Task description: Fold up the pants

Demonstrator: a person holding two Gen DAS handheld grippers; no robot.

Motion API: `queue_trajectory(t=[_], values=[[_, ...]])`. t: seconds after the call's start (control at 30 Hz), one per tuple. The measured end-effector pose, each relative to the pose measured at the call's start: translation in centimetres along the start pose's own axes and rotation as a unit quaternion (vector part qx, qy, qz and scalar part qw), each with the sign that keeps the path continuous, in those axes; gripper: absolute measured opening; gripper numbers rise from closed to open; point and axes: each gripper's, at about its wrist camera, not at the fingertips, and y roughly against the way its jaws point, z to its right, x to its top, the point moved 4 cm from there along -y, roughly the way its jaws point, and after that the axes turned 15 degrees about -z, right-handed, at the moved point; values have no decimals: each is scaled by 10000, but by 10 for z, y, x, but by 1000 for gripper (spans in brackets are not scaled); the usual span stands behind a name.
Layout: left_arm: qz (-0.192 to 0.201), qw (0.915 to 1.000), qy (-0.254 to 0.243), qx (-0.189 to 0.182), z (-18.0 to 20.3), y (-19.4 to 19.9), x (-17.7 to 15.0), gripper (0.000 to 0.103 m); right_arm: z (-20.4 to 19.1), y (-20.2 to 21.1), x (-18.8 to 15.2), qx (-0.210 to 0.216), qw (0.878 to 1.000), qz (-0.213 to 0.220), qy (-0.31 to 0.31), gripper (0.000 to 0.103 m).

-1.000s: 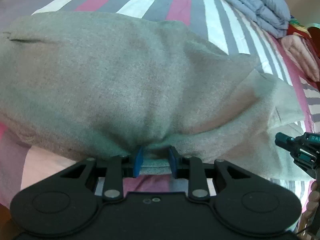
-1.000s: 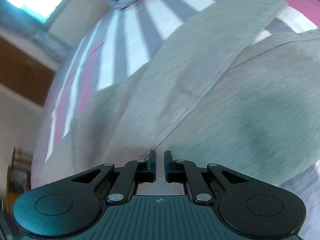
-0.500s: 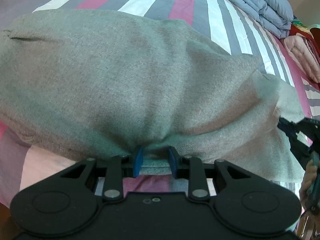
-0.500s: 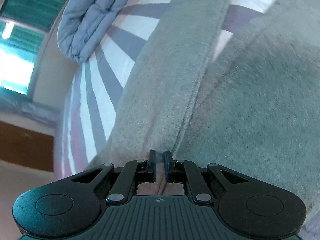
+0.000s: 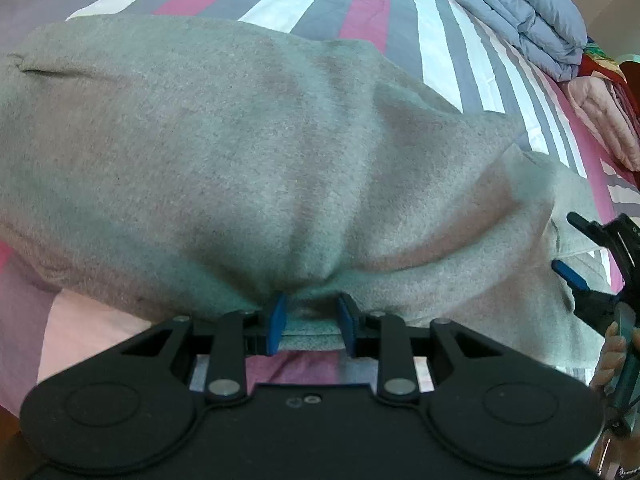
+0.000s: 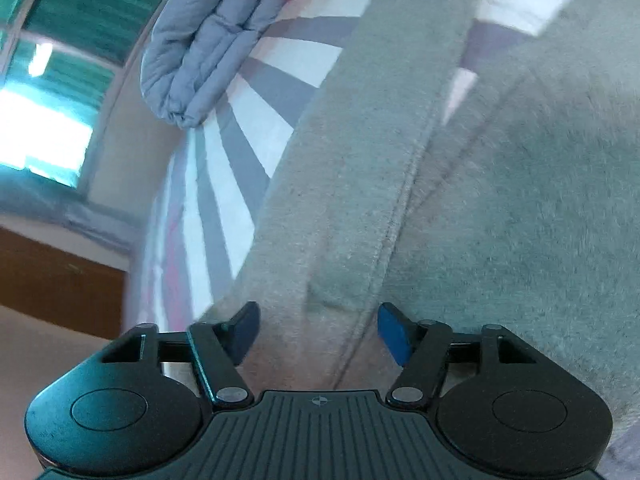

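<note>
The grey fleece pants lie across a striped bed and fill most of the left wrist view. My left gripper is shut on a bunched edge of the pants near the bed's front side. My right gripper is open, its blue pads spread on either side of a seam of the pants, holding nothing. The right gripper also shows at the right edge of the left wrist view, open, at the pants' right end.
The bedsheet has pink, grey and white stripes. A folded grey-blue quilt lies at the far right corner, seen also in the right wrist view. Pink folded bedding lies beside it. A window and wall stand beyond the bed.
My right gripper has opened and let go of the pants. My left gripper keeps its hold and has hardly moved.
</note>
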Motion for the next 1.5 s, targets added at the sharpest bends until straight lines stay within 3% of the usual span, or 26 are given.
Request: queue_trajectory(t=[0.1, 0.17, 0.23, 0.27, 0.33, 0.5, 0.63, 0.73, 0.9, 1.0, 1.03, 1.07, 1.1, 1.13, 1.27, 1.5], values=[[16, 10000, -29, 14, 2, 0, 0, 20, -7, -7, 2, -73, 9999, 19, 101, 65], [19, 10000, -6, -10, 2, 0, 0, 20, -7, -8, 2, -87, 9999, 75, 101, 51], [15, 10000, -7, -7, 2, 0, -1, 20, -4, -11, 2, -60, 9999, 76, 38, 30], [16, 10000, -15, 0, 2, 0, -1, 20, -2, -10, 1, 29, 10000, 57, -53, 26], [22, 10000, -43, 14, 2, 0, -1, 20, 3, -6, 1, 344, 9992, 107, -189, 9], [4, 10000, -63, -1, 3, 0, -1, 20, -18, 38, -13, 545, 9951, 669, 474, 5], [10, 9999, -135, -36, 2, 1, -1, 20, -32, 90, -45, 597, 9898, 739, 1061, 5], [1, 9999, -137, -35, 1, 2, 0, 20, -15, 112, -72, 476, 9922, 660, 940, 5], [15, 9996, -249, 112, 6, 3, -1, 20, 38, 68, -83, -783, 9933, 149, 834, 5], [61, 9992, -305, 244, 13, 6, -3, 20, 36, 60, -80, -850, 9930, -21, 822, 6], [102, 9993, -258, 241, 14, 9, -3, 20, 32, 63, -78, -757, 9935, -122, 840, 14], [186, 9993, -226, 230, 16, 13, -3, 20, 30, 70, -75, -612, 9947, -179, 807, 21], [292, 9990, -251, 226, 19, 17, -4, 20, 29, 78, -71, -444, 9959, -156, 775, 38], [361, 9985, -317, 248, 24, 20, -4, 20, 28, 86, -67, -344, 9963, -80, 785, 47], [286, 9975, -609, 222, 49, 17, -4, 20, 31, 104, -31, -666, 9919, 228, 1057, 48], [137, 9965, -729, 392, 66, -7, -12, 20, 59, 93, 52, -747, 9952, 366, 509, 48]])
